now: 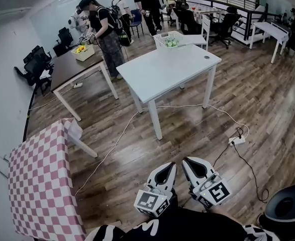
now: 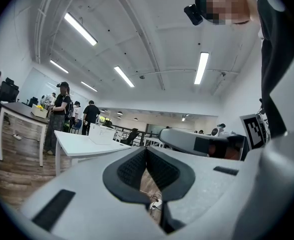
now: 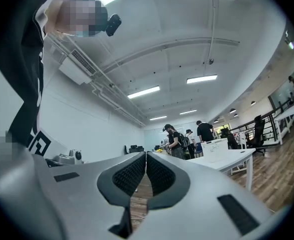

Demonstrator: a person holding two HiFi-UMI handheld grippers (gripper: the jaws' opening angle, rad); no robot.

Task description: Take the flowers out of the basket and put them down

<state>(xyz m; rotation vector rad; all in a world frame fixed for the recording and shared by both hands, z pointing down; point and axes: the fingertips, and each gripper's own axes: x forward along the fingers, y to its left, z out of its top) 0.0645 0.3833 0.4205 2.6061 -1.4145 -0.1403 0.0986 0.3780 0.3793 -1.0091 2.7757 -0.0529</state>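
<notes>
Two closed, empty tongs, left gripper (image 1: 170, 165) and right gripper (image 1: 186, 161), are waiting low because the basket (image 1: 168, 38) is sitting well away.

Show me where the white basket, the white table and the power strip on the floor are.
white basket (image 1: 160, 43), head view, on its front wall.
white table (image 1: 167, 70), head view, on the bare top.
power strip (image 1: 236, 140), head view, on its body.
</notes>
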